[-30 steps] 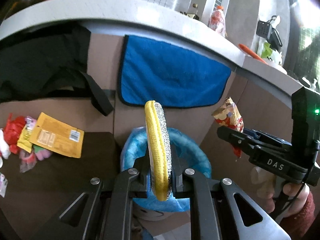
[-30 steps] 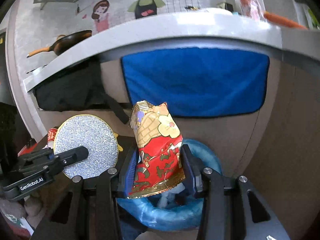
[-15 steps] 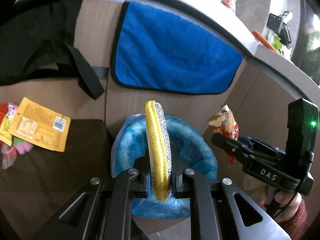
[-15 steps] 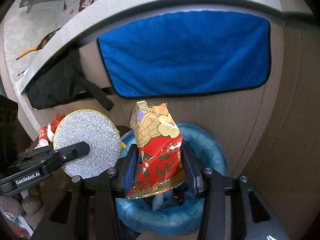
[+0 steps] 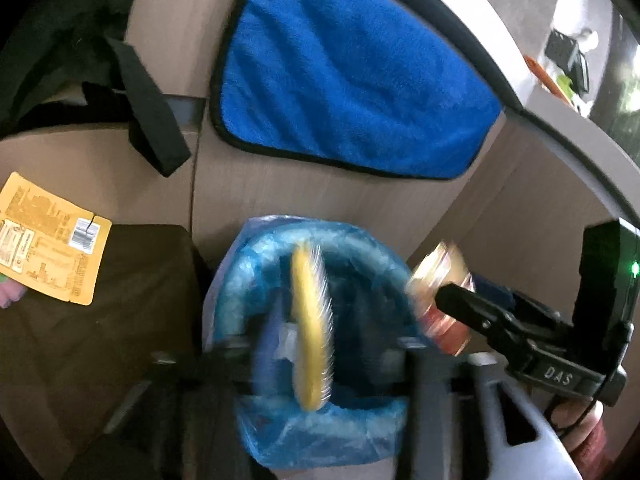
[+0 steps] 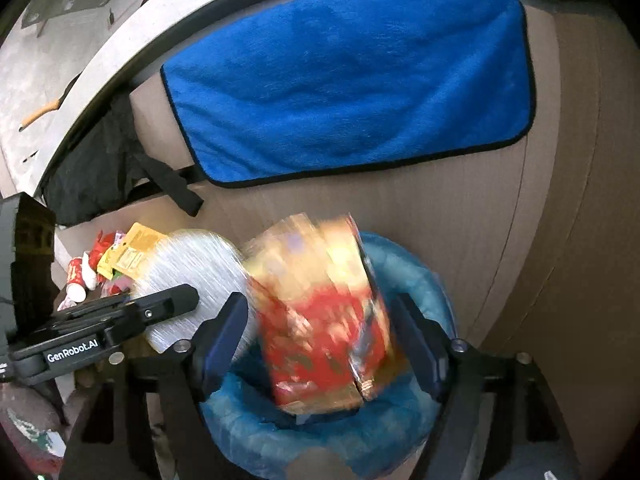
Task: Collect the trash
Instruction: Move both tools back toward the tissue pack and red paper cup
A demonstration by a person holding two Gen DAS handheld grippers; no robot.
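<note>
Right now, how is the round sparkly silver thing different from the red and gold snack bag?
The round silver glitter disc with a yellow rim is flat and plain; the crinkly red and gold snack wrapper is creased and covered in pictures. The disc is a circle; the wrapper is roughly oblong. In the right wrist view the disc sits left of the wrapper. Both look blurred, and both are over the blue-lined trash bin.

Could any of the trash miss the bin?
The snack bag looks loose between open jaws over the blue-lined bin. It is wide, so it might catch the rim and fall outside. The glittery disc is edge-on over the bin, close by. The two could bump and one bounce out.
</note>
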